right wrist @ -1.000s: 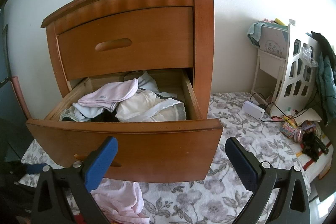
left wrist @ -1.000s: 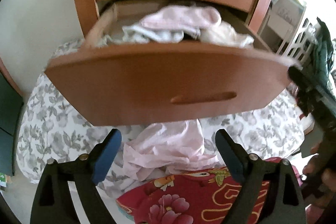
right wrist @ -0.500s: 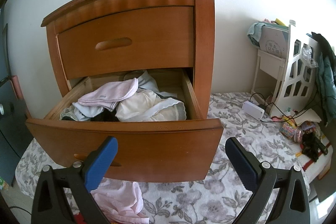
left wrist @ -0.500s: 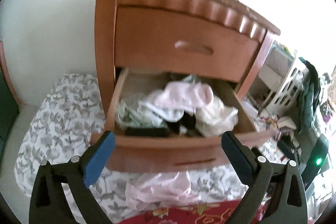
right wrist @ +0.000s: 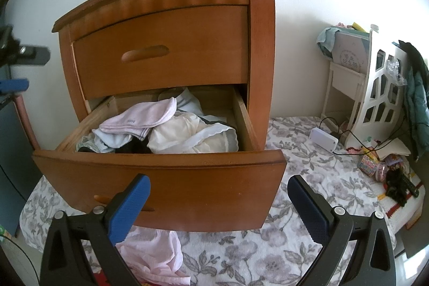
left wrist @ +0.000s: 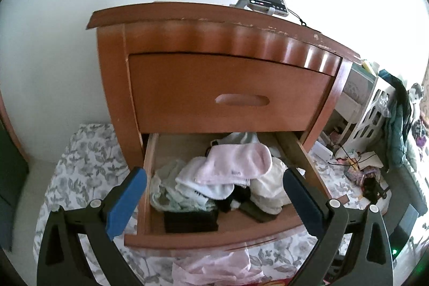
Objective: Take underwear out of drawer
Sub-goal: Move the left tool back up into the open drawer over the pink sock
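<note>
The left claw [left wrist: 214, 201], empty and spread wide (just opened further), has risen over the drawer [left wrist: 214, 235]; pink underwear [left wrist: 236, 165] next. The right claw [right wrist: 218, 205] gapes idle.

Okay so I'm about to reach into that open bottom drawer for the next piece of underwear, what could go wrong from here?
1. The pink piece lies on top of the white ones, overlapping them. A deep grab by the open left gripper would likely lift several at once.
2. A dark box-like item sits by the drawer front; the fingers could snag it.
3. The pink garment already on the floral sheet lies under the drawer front, where it may get trapped.
</note>
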The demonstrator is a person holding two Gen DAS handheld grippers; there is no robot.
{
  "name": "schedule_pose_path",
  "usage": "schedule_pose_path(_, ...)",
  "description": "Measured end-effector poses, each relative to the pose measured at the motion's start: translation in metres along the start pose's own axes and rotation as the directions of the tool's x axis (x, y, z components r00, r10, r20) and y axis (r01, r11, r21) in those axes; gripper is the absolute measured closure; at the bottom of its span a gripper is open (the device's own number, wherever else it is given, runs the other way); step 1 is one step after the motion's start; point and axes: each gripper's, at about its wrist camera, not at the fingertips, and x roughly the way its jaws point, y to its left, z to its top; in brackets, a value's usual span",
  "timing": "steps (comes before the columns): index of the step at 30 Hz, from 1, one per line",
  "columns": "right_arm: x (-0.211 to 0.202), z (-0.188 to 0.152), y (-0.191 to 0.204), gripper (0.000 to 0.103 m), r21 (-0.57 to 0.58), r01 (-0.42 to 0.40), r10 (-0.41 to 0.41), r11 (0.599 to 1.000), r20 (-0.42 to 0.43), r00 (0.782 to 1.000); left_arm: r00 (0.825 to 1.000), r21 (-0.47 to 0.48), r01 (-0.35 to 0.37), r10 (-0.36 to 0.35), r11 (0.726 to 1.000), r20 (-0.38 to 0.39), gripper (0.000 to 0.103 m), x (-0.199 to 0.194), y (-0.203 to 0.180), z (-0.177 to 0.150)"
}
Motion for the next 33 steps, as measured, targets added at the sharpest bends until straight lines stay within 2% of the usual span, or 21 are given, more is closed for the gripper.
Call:
schedule_pose_path(7,0.002,0.001,0.0,0.0,0.0,-0.002,0.002,1.0,-0.008,1.0,0.999,-0.01,0.021,-0.021,1.0,-0.044,0.002,0.025,0.0,0.014)
schedule_pose_path(10,0.002,0.001,0.0,0.0,-0.003,-0.002,0.002,1.0,-0.01,1.0,0.996,-0.026,0.017,-0.019,1.0,-0.089,0.002,0.044,0.003,0.019)
schedule_pose_path(15,0.005,0.001,0.0,0.0,-0.003,-0.01,0.01,1.0,-0.023,1.0,0.984,-0.093,0.045,-0.06,0.995,-0.165,0.002,0.074,0.011,0.019)
schedule_pose_path(19,0.008,0.001,-0.002,0.0,0.005,-0.015,0.015,1.0,-0.035,0.999,0.983,-0.083,0.021,-0.035,0.996,-0.181,0.002,0.091,0.011,0.018)
schedule_pose_path(22,0.009,0.001,-0.002,0.0,0.006,-0.017,0.017,1.0,-0.042,0.999,0.978,-0.096,0.026,-0.045,0.995,-0.203,0.002,0.105,0.012,0.017)
schedule_pose_path(29,0.012,0.002,-0.001,0.0,0.001,-0.018,0.018,1.0,-0.056,0.998,0.959,-0.056,0.015,-0.03,0.998,-0.282,0.002,0.132,0.008,0.011)
schedule_pose_path(33,0.014,0.002,0.0,0.0,-0.002,-0.02,0.02,1.0,-0.066,0.998,0.93,-0.062,-0.013,-0.011,0.998,-0.367,0.002,0.149,0.01,0.009)
